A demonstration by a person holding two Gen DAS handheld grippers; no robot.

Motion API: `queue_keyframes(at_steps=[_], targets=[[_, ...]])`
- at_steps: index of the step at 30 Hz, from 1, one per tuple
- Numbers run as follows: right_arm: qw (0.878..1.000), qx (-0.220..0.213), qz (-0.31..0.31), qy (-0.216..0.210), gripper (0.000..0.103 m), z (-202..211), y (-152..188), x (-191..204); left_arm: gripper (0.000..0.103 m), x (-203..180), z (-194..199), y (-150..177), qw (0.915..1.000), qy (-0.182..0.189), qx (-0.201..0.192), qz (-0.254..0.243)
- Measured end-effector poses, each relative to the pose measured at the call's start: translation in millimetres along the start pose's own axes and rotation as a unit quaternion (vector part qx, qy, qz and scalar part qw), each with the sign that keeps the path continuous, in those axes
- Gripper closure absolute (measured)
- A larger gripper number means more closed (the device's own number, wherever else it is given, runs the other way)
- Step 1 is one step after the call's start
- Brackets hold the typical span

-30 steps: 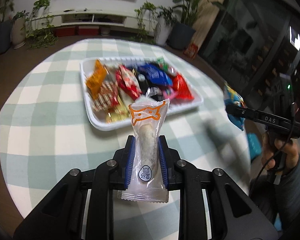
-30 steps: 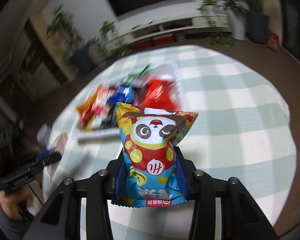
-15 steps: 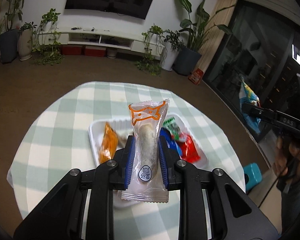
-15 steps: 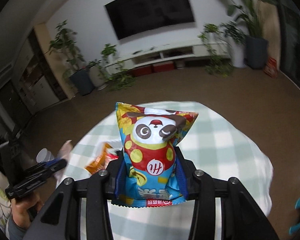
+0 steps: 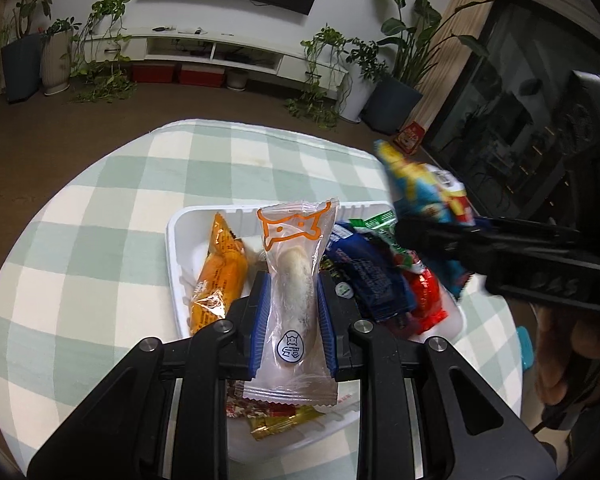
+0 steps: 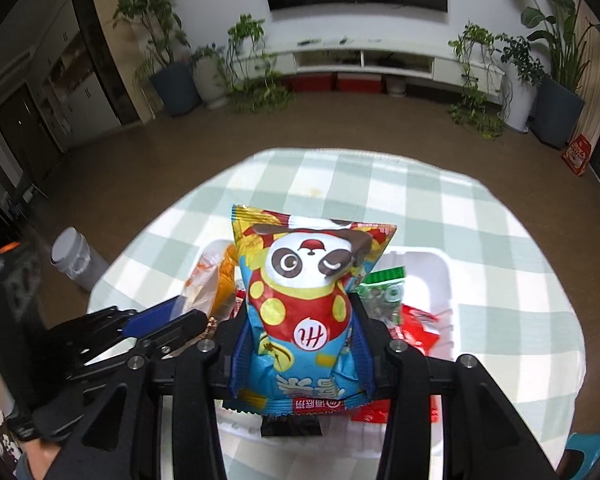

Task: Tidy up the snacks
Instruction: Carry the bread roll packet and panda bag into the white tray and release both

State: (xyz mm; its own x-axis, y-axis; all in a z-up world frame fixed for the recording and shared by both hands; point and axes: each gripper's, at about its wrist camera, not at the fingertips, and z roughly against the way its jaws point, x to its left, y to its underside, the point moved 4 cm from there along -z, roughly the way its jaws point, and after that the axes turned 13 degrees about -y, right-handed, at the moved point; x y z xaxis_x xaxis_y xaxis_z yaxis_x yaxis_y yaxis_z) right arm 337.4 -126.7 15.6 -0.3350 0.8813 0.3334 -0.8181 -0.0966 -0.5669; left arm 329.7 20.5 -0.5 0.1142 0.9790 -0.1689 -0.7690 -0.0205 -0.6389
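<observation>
Left gripper (image 5: pixel 292 316): clamped on a clear snack packet (image 5: pixel 294 300), blue pads pressing both its sides
Right gripper (image 6: pixel 300 354): clamped on a panda snack bag (image 6: pixel 306 300), squeezed at its lower half
What changed: a second earlier both grippers looked at the white tray (image 5: pixel 174 256) from further back; since then both had travelled in over it, so the tray now lay directly beneath the jaws, neither grip having altered
Meaning for the task: my reading was that both snacks were in the carry-to-tray step and almost at the drop point, with release not yet begun
Packet position: held above the tray's middle, clear of the orange packet (image 5: pixel 220 272) to its left and the dark blue packet (image 5: pixel 364 276) to its right
Packet axis: long axis ran along the fingers, the orange-printed top seal pointing away from the camera, the crimped bottom seal toward it
Bag position: above the tray's near portion, over the red packet (image 6: pixel 418 326) and the green one (image 6: pixel 382 290)
Bag axis: upright in the jaws, panda face on the far end, the text end nearest the camera
Table (image 5: pixel 100 240): green-and-white check cloth under the tray
</observation>
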Motion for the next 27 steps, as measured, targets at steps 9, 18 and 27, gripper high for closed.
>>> queue_keyframes(at_steps=[9,18,27], targets=[[0.999,0.037,0.008,0.028,0.057,-40,11,-7,0.082,-1,-23,4,0.9999,-0.009,0.006,0.0],[0.997,0.049,0.023,0.048,0.057,-54,22,-9,0.081,-3,-37,8,0.9998,-0.014,0.012,-0.002],[0.998,0.047,0.013,0.044,0.054,-56,25,-12,0.077,-1,-36,8,0.9998,-0.019,0.008,0.001]])
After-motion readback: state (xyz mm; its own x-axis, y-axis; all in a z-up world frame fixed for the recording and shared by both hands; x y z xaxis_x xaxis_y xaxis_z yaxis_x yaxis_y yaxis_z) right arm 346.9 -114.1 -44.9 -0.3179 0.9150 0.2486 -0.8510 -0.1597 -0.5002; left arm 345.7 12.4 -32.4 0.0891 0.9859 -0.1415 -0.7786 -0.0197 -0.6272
